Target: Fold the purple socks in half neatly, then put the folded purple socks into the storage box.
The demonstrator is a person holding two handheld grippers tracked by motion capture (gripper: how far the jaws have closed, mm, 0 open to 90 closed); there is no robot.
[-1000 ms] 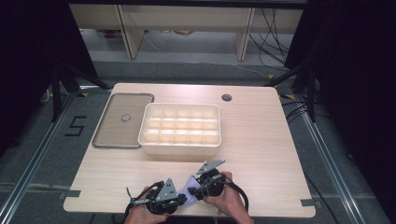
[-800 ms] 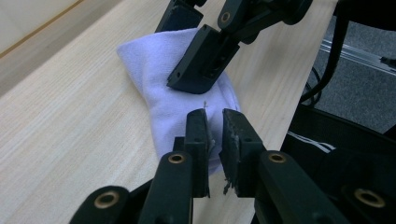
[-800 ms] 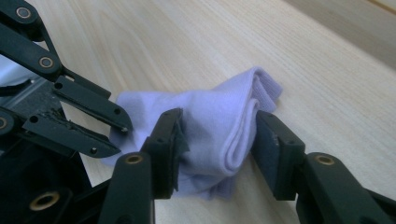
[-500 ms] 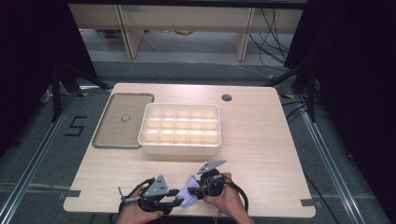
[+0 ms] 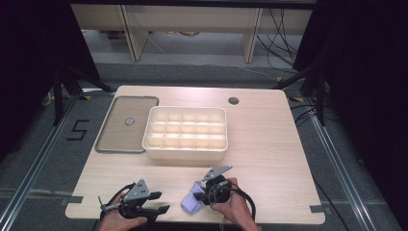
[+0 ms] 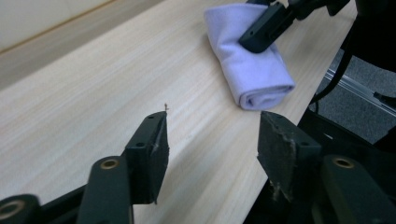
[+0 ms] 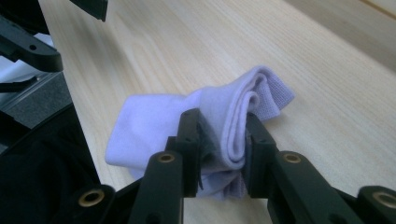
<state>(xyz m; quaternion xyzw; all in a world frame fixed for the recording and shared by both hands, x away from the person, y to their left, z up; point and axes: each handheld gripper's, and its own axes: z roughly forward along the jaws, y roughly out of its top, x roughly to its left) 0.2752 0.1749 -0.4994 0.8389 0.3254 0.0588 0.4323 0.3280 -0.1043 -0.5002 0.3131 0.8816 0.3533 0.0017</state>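
Wooden table point(image 5: 269, 144), right claw point(image 7: 223, 140) pinching lilac sock point(image 7: 154, 126), left claw point(image 6: 212, 140) parted, empty.

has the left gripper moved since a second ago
Yes. In the high view the left gripper has slid left along the table's near edge, away from the folded cloth and the divided tray. Its jaws have just been opening, nothing between them.

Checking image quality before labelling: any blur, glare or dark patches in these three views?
High view: table evenly lit, surroundings near black, soft overall. Left gripper view: jaws sharp, folded lilac cloth slightly soft, no glare. Right gripper view: right gripper and cloth crisp, far tabletop blurs, dark lower left corner.
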